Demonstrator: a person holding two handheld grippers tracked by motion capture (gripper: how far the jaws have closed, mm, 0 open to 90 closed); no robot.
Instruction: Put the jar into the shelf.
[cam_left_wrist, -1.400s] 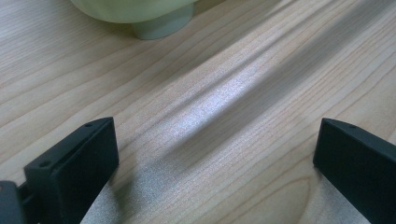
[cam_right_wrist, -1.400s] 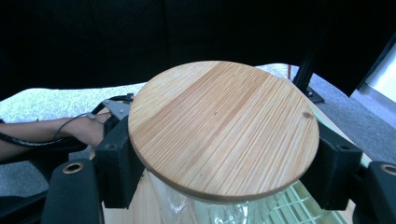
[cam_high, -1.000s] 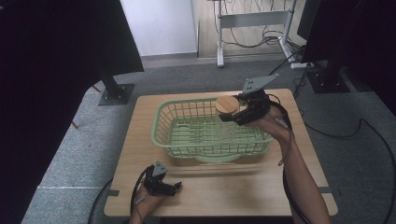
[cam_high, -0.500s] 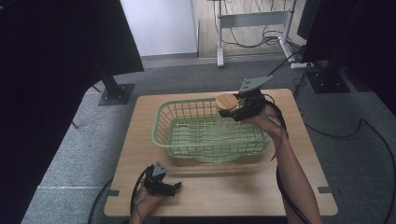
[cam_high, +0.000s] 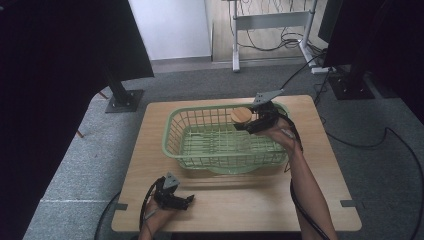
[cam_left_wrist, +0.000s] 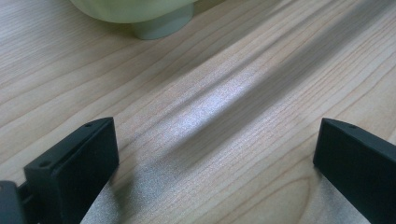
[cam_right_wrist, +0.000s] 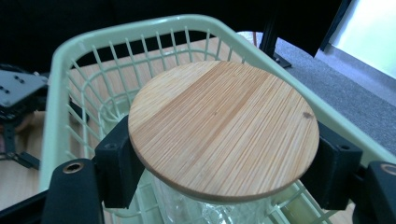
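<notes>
Clear glass jar (cam_right_wrist: 205, 212) with round bamboo lid (cam_right_wrist: 224, 128), upright inside green basket (cam_high: 175, 131).

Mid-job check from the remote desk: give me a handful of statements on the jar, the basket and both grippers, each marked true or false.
1. The right gripper is shut on the glass jar just under its bamboo lid. True.
2. The jar is held over the green basket. True.
3. The left gripper holds a spoon. False: its jaws stand open over bare wooden table with nothing between them.
4. The jar's lid is off and lies on the table. False: the lid sits on top of the jar.
5. The left gripper is at the near edge of the table, in front of the basket. True.
</notes>
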